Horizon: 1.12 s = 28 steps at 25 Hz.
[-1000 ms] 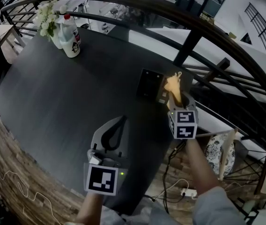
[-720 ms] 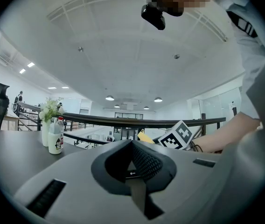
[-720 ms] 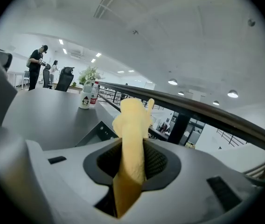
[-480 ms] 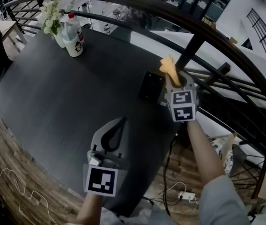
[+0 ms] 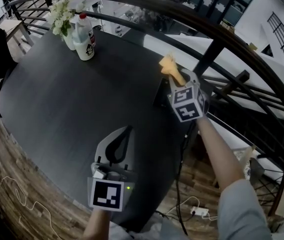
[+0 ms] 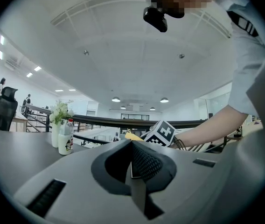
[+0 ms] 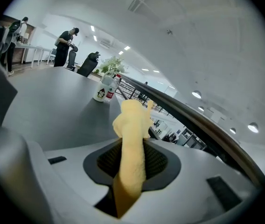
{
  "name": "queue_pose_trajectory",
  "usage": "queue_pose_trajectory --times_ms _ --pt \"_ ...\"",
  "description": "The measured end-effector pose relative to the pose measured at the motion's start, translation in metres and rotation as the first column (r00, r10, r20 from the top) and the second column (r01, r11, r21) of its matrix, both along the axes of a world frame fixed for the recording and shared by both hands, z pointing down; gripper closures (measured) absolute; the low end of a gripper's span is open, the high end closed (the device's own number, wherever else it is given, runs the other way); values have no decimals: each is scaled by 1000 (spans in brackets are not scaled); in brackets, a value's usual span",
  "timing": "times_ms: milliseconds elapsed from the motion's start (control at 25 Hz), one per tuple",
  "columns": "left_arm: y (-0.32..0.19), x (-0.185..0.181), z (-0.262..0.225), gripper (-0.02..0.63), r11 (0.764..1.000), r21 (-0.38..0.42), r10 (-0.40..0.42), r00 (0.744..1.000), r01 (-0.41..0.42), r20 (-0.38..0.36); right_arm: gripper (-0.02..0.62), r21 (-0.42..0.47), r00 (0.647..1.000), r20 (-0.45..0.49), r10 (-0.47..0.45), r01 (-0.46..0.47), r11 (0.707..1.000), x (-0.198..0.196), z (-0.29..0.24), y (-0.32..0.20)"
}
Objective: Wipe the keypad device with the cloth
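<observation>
Nearest you, your left claw is pointing across the near edge of the dark counter, with its jaws pressed together on nothing. Farther out, your right claw is gripping the soft yellow cloth, which is sticking up past the jaws, clear of the counter. Beneath it, by the right edge, the black square keypad device is lying mostly hidden. The cloth is in hand, but wiping looks yet to start: it needs bringing down onto the keypad. At the far left corner a white plastic bottle and white flowers are standing.
</observation>
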<state>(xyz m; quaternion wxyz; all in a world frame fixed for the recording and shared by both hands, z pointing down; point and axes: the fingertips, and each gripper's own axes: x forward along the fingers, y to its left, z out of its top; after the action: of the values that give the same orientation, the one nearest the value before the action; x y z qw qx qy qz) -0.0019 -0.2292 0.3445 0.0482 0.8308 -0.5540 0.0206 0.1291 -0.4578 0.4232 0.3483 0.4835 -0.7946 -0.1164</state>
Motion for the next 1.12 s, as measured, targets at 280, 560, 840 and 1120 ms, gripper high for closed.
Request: queue_pose_trajectory --times_ms 280,560,840,1120 --pt "2 -4 0 598 1000 6 -4 1000 4 3 492 -29 996 -80 -41 38 999 -10 11 1" --pt "6 2 2 598 1000 -2 18 1000 -18 24 491 -57 982 -169 -86 77 995 -12 17 4" --pt "6 10 2 598 999 2 35 999 -35 23 491 -64 983 -176 -56 45 997 6 17 8" --pt "6 17 2 598 998 -2 61 998 -61 18 489 -69 988 -154 5 -16 997 32 18 13"
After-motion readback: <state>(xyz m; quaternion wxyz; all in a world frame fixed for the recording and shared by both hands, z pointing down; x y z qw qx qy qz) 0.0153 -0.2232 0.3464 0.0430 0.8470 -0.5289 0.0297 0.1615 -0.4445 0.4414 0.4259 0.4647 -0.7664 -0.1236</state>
